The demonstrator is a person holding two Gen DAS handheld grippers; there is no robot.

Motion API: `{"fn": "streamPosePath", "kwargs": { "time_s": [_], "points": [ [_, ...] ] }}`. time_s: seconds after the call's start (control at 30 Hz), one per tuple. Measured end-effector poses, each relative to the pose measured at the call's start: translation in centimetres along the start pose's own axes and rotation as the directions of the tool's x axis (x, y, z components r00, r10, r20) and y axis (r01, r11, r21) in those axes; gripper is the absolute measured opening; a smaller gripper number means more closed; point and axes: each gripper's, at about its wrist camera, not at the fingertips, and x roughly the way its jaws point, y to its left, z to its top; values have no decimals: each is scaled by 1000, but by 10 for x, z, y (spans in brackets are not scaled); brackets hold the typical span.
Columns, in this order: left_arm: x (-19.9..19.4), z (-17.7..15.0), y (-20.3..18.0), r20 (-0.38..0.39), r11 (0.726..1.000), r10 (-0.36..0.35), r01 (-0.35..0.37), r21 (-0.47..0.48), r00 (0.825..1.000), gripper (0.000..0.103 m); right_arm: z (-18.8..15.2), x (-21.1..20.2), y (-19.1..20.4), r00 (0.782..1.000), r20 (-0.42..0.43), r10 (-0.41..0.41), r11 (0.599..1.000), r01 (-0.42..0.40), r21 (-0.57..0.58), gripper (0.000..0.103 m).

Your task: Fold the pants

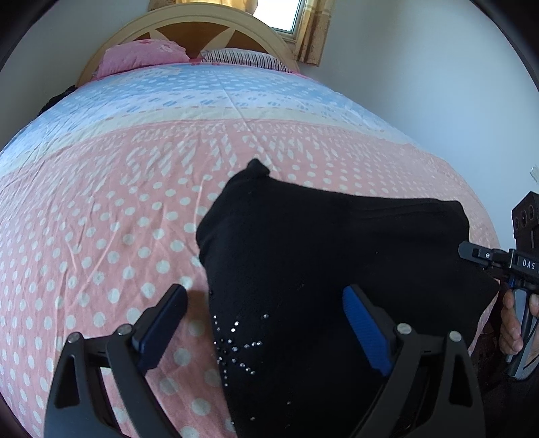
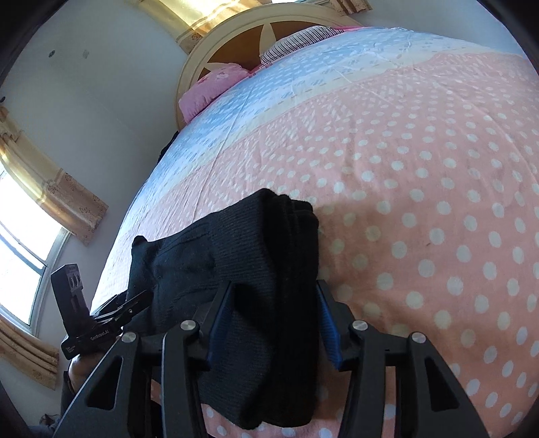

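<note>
Black grippers (image 1: 266, 323) w/ blue pads (image 1: 365, 332), silver screws.

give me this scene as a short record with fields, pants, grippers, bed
pants: black pants, folded into a thick bundle on the bed, rhinestone star on the near part
left gripper: open, fingers either side of the bundle's left edge, not pressing
right gripper: straddles the bundle's layered end; whether the pads press it is unclear
bed: pink dotted sheet, blue band further up
pillows: pink pillow and striped pillow at the headboard
</note>
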Motion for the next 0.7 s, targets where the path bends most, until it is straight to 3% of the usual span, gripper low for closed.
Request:
{"fn": "streamPosePath", "kwargs": {
  "time_s": [0.2, 0.33, 0.5, 0.7],
  "points": [
    [0, 1, -4, -1, 999, -24, 24, 22, 1000, 80, 0, 2, -16, 996, -1, 88, 992, -88, 91, 39],
    [1, 1, -5, 3, 999, -30, 30, 24, 1000, 76, -3, 2, -10, 998, 12, 68, 996, -68, 54, 37],
    [-2, 0, -11, 13, 998, -40, 39, 48, 999, 54, -5, 3, -6, 999, 23, 45, 999, -45, 13, 36],
    [-11, 1, -11, 35, 998, -44, 42, 56, 998, 25, -6, -10, 20, 998, 59, 34, 998, -30, -63, 27]
  ]
}}
